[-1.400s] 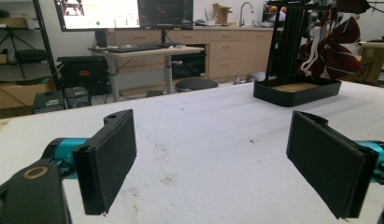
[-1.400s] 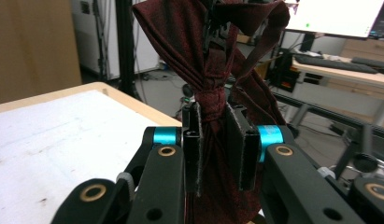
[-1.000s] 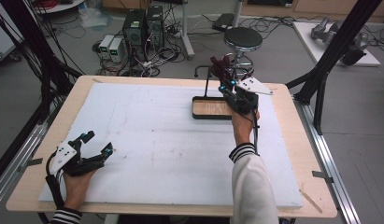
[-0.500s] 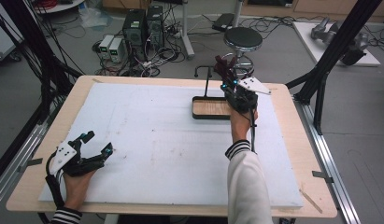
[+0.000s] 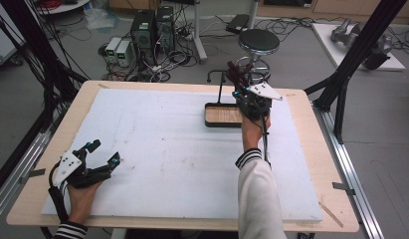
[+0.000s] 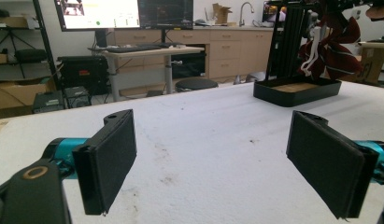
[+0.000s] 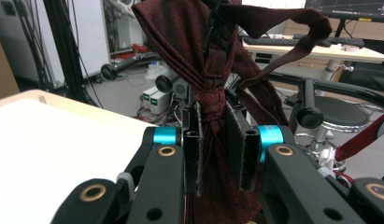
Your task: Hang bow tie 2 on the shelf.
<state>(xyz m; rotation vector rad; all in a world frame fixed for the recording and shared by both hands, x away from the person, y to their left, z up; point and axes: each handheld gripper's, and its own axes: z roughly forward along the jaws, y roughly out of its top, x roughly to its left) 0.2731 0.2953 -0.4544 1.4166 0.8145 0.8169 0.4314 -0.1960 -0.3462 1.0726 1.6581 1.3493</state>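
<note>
Dark red cloth [image 7: 213,70], knotted at its middle like a necktie, sits clamped between the 2 black jaws of the right gripper [image 7: 213,144]. The right gripper view shows the knot pinched at the pads and the fabric fanning upward, detail the high view reduces to a dark bunch [image 5: 238,73] above the gripper [image 5: 247,92] at the table's far right. The left gripper view shows the same cloth [image 6: 332,46] hanging over a black tray [image 6: 297,88] with a pale wooden floor; whether anything lies in the tray I cannot tell. In the high view this tray [image 5: 212,115] stands just beside the right hand [image 5: 253,127], with a thin black stand [image 5: 219,79] rising from it.

The left gripper [image 5: 100,162] rests near the table's near-left corner, its jaws wide apart with nothing between them [image 6: 213,158]. Between the 2 grippers the white foam board [image 5: 157,149] lies bare, and the wooden table edge [image 5: 311,149] frames it.
</note>
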